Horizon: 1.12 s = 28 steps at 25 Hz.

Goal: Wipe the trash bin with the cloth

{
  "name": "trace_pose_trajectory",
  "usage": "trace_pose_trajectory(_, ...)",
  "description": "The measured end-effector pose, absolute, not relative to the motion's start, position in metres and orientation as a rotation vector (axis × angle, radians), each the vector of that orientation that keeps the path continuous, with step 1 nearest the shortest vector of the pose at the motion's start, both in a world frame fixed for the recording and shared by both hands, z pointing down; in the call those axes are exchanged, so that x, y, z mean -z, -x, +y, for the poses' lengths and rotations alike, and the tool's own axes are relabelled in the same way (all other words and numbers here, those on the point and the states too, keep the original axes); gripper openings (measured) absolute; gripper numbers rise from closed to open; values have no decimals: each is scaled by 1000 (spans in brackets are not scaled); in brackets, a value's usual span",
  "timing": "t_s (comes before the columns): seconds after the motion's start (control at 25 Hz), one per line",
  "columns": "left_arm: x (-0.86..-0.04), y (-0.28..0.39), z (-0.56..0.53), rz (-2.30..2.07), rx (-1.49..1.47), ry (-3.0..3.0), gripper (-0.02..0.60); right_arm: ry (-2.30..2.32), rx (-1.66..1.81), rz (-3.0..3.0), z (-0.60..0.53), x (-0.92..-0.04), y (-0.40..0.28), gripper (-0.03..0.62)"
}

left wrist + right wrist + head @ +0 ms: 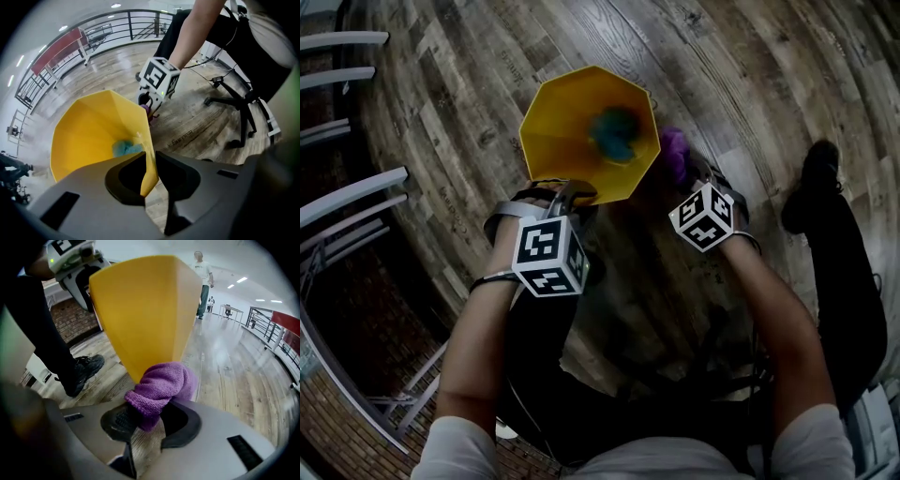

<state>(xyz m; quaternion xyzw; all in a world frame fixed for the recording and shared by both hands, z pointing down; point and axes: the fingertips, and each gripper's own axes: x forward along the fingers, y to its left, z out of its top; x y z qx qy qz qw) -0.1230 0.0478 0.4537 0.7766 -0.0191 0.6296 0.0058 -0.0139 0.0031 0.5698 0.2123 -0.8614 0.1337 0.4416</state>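
head view looks down into the trash bin (567, 117), a smooth yellow plastic cone of flat facets with an angular, many-sided rim. it sits at upper centre of the frame on a floor (750, 75) of grey-brown wood-grain planks. a blurry blue-green patch (614, 133) lies at its bottom; what it is cannot be told.

the left gripper (570, 195) meets the lower edge of the rim, its marker cube (549, 255) just below. in the left gripper view its matte grey jaws stand narrowly apart with the thin yellow wall passing between them. a sliver of dark gap shows beside the wall, so they straddle the rim without a clear squeeze.

the right gripper (149, 420) is clamped on the cloth (161, 385), a purple, nubby, terry-like fabric bunched into a soft lump. a ribbed black pad (119, 420) shows beside it. the lump touches the bin's outer wall low down, at the centre of the right gripper view. in the head view it peeks out at the bin's right side.

a black shoe (814, 178) stands at right, well apart from the bin.
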Motion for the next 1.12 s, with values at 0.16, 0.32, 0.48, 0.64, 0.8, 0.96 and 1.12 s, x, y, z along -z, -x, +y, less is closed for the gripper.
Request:
trace_pose_trajectory(0.16, -458, 128, 47, -106, -1979, -2379, 64, -578, -305, -2180, 9, -533, 10, 107)
trace_pose_trajectory(0.32, -459, 120, 44, -158, -1917, -2317, 63, -649, -264, -2240, 3, -494, 15, 107)
trace_pose_trajectory(0.48, -458, 107, 38, -251, -1849, -2272, 48, -709, -199, -2306, -2, -456, 22, 108)
trace_pose_trajectory(0.64, -458, 93, 25, -362, -1793, -2236, 38, -774, -182, -2334, -7, -437, 19, 107)
trace_pose_trajectory(0.8, -456, 83, 16, -424, -1747, -2217, 38, -824, -127, -2354, -19, -422, 20, 107)
trace_pose_trajectory(0.96, -455, 77, 10, -445, -1733, -2221, 38, -779, -110, -2388, -29, -424, 28, 107)
trace_pose_trajectory(1.12, -454, 72, 5, -454, -1729, -2233, 38, -718, -103, -2419, -35, -431, 31, 107)
